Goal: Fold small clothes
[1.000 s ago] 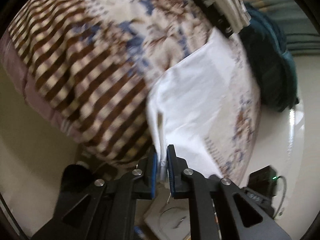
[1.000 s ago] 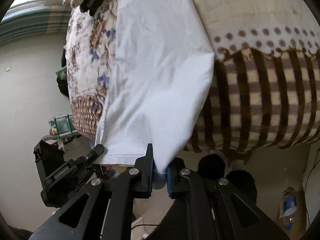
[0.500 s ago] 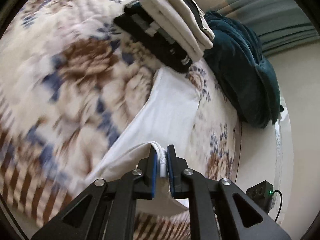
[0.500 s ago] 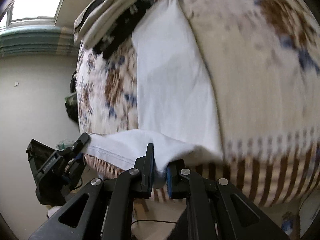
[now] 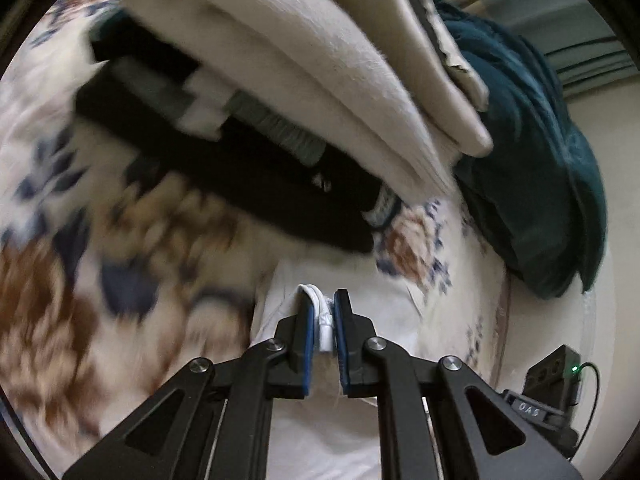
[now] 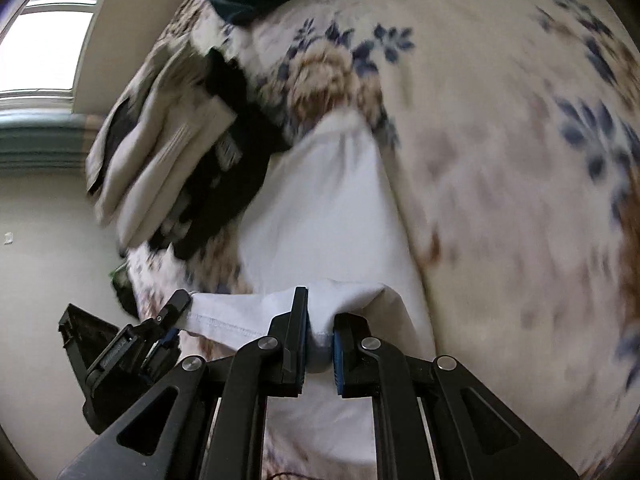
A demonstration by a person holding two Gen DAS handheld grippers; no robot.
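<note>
Fingers (image 5: 345, 320) of the left gripper (image 5: 323, 322) are clamped on a bunched hem of the white garment (image 6: 328, 216), and the right gripper (image 6: 320, 330) pinches the same hem at its other corner, its own fingers pressed tight on the cloth. In the right wrist view the hem stretches between the two grippers, raised over the rest of the garment, which lies flat on the floral bedspread (image 6: 500, 200). Just beyond it sits a stack of folded clothes (image 5: 300, 92), with a teal blanket (image 5: 540, 160) behind.

By the look of it, the step in hand is the fold itself: bringing the lower edge up over the body toward the far end. Next, the held edge needs laying down square on the far edge, both corners level, short of the stack, before letting go.
</note>
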